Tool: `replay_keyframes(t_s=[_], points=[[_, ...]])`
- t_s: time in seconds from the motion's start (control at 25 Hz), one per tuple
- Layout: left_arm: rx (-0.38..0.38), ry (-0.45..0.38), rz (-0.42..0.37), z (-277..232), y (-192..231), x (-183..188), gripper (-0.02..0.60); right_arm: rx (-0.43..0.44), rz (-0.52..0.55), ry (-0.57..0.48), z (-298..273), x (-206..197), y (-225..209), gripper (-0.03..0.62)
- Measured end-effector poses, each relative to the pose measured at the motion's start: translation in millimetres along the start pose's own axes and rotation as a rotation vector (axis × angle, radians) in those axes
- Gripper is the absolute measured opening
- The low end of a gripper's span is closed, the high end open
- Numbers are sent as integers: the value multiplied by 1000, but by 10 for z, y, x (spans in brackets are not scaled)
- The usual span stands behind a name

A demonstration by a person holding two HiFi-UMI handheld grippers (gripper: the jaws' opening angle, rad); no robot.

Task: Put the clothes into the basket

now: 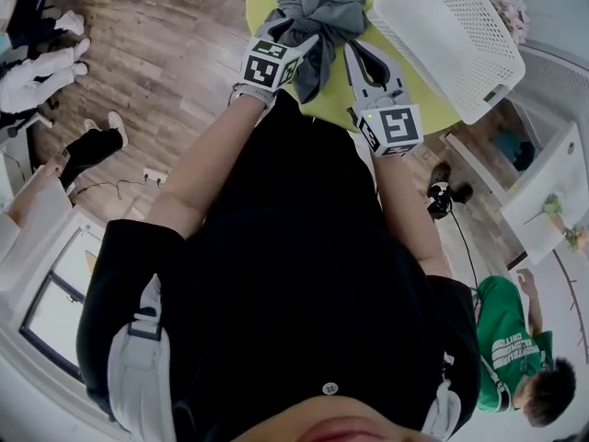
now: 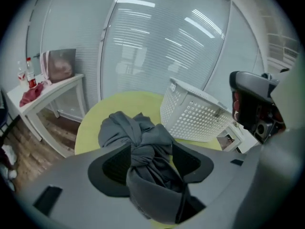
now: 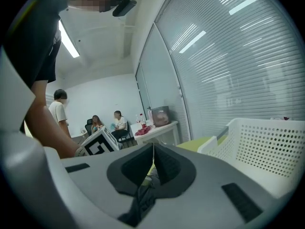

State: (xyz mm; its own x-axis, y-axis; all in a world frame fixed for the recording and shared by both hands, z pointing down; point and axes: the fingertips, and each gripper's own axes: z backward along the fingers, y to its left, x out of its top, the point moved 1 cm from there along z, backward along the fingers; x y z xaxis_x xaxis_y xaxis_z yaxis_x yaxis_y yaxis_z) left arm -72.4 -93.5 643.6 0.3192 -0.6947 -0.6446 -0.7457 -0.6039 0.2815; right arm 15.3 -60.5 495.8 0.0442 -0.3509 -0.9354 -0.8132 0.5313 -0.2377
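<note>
Two tongs reach onto a round yellow-green surface [image 2: 93,123], both at one grey garment [image 2: 138,135]. In the left gripper view the left tongs [image 2: 153,154] stand with their jaws apart and angled downward, and the bunched, twisted middle of the garment sits between the dark pads [image 2: 112,163] without being squeezed – a sliver of the surface shows beside the cloth on the right. The right tongs [image 3: 153,147] are closed, their tips meeting in a thin line, and a dark fold of the same garment is caught in the gap just behind those tips. The garment lies heaped on the surface, not in the basket. From the head view the white perforated basket [image 1: 451,35] stands just to the right of the heap, on the same surface, sitting at a tilt. Beyond the surface runs a glass wall with blinds [image 2: 157,46], and a white side table [image 2: 52,87] with a red cloth on it stands off to the left. Wooden floor [image 1: 166,53] surrounds the surface – a person in a green shirt [image 1: 506,348] is low down at the right.
</note>
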Motion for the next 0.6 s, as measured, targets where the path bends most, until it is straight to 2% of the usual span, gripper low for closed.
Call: replay_keyframes(t_s=[0.24, 0.36, 0.6], points=[[70, 95, 118, -320, 288, -243, 353, -40, -34, 22, -45, -95, -73, 26], [81, 129, 162, -494, 353, -308, 404, -60, -41, 33, -39, -125, -139, 26], [136, 188, 128, -785, 461, -353, 433, -96, -52, 48, 52, -126, -284, 26]])
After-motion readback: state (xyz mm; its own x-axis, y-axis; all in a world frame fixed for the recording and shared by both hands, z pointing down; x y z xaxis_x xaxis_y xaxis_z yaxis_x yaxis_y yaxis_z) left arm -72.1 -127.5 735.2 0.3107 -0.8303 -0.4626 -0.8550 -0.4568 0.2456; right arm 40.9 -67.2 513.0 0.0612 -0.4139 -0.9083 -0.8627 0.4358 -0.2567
